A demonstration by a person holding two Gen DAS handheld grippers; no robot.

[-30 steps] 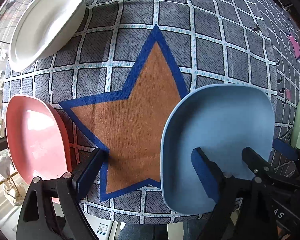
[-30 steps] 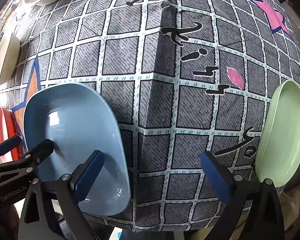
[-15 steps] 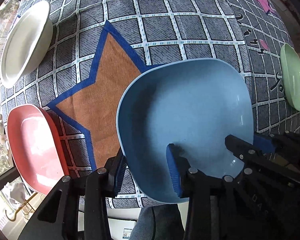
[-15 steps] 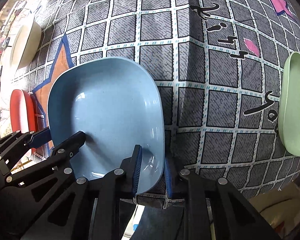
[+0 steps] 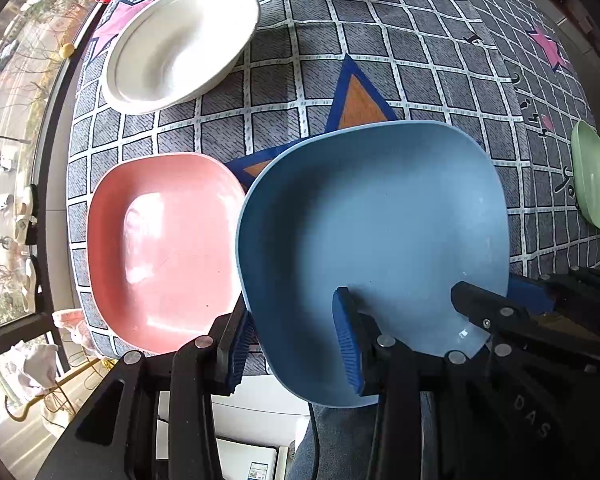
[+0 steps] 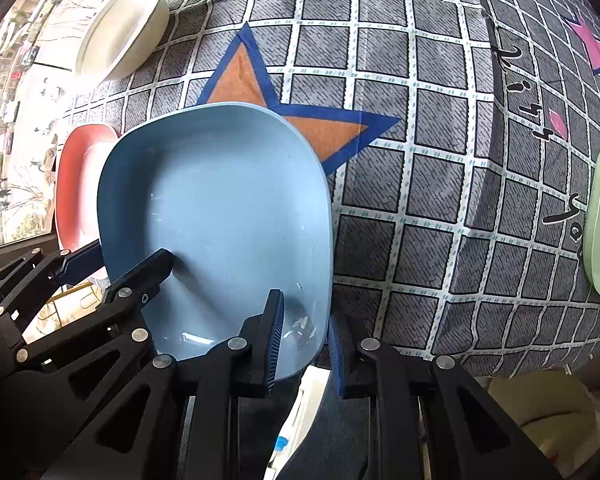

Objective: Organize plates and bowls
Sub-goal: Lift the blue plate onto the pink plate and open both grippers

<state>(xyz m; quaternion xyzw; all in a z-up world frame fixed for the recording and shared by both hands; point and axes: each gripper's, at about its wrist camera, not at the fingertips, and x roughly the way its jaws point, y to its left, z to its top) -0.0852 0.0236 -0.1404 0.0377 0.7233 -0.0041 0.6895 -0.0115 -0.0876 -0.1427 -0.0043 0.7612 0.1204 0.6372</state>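
- The blue plate (image 5: 372, 240) is held by both claws at its near rim: the left claw (image 5: 296, 344) is clamped on the near left corner, one pad under the outer wall and one inside the plate.
- The right claw (image 6: 302, 344) is pinched narrow on the near right corner, one pad inside the plate and one against its outside wall.
- The plate appears to be lifted clear of the desk (image 5: 400, 64); its far edge covers part of the orange star (image 6: 240, 80) printed on the cloth.
- The relation that matters: the pink plate (image 5: 160, 248) lies just to the left of the blue one, on the desk near its front edge. In the left view the two rims nearly meet, the blue rim looking the higher of the two.
- Both plates are rounded squares of like outline, so I judge the blue one is meant to be stacked in the pink one, which calls for a sideways carry to the left.
- The left claw is the nearer one to the pink plate and would lead; its outer finger (image 5: 236, 340) sits just beside the pink rim and could knock it.
- The white bowl (image 5: 180, 44) sits farther back on the left and the green plate (image 5: 592, 180) at the far right edge, both well apart from the carry.
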